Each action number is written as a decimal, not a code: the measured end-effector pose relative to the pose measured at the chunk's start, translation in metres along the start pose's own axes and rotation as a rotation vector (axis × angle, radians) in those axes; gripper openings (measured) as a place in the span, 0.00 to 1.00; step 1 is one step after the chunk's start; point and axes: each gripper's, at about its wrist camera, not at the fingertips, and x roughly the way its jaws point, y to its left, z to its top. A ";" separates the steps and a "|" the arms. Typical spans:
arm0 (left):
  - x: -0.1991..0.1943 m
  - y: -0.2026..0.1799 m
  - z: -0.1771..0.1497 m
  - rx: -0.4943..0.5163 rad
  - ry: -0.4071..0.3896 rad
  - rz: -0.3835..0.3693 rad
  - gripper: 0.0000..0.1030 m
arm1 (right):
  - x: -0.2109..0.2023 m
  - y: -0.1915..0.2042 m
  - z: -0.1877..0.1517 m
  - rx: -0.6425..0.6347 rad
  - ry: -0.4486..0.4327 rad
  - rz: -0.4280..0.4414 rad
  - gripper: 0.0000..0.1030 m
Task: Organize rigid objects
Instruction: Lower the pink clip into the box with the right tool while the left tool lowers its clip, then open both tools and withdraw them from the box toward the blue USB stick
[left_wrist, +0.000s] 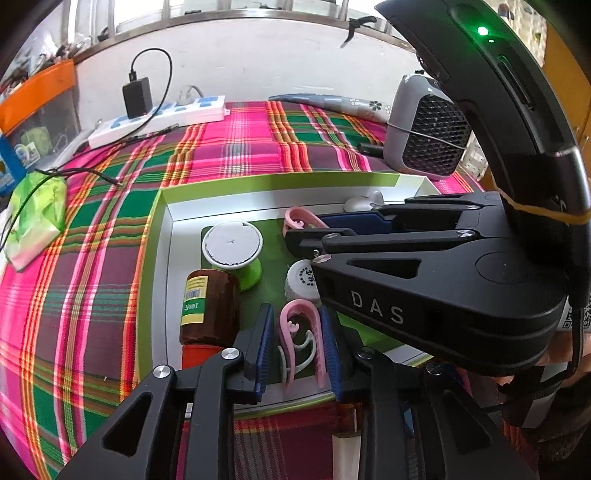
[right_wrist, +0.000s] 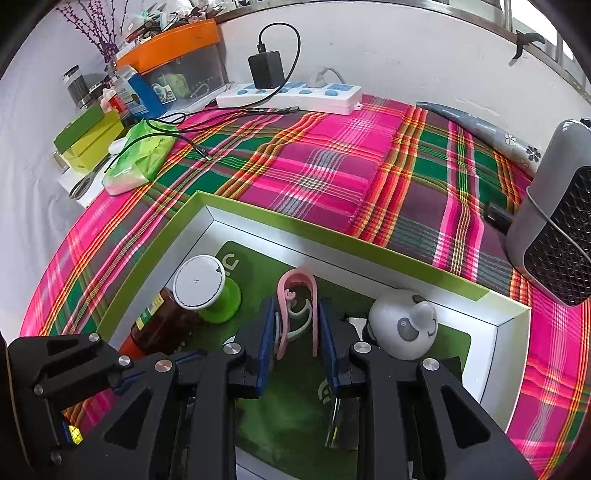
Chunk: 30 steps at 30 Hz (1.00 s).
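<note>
A green-rimmed box (left_wrist: 280, 180) (right_wrist: 332, 236) with a green floor sits on the plaid cloth. In it lie a brown bottle (left_wrist: 210, 306) (right_wrist: 162, 325), a green spool with a white top (left_wrist: 232, 245) (right_wrist: 199, 282), a white cap (left_wrist: 301, 280) and a white panda figure (right_wrist: 402, 325). My left gripper (left_wrist: 297, 349) is shut on a pink clip (left_wrist: 299, 332) over the box. My right gripper (right_wrist: 297, 345) is shut on another pink clip (right_wrist: 297, 299), also seen in the left wrist view (left_wrist: 301, 218), over the box floor.
A grey fan heater (left_wrist: 424, 136) (right_wrist: 554, 229) stands right of the box. A white power strip (left_wrist: 159, 120) (right_wrist: 291, 96) with a black charger lies at the back. A green tissue pack (left_wrist: 35, 214) (right_wrist: 138, 158) and cables lie at the left.
</note>
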 end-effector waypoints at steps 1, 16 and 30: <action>0.000 0.000 0.000 0.000 0.000 -0.001 0.26 | 0.000 0.000 0.000 0.001 -0.001 0.000 0.24; -0.010 -0.005 -0.005 0.024 -0.010 0.010 0.32 | -0.017 0.003 -0.005 0.019 -0.047 0.004 0.30; -0.034 -0.011 -0.013 0.028 -0.049 0.013 0.32 | -0.046 0.008 -0.018 0.044 -0.108 -0.027 0.30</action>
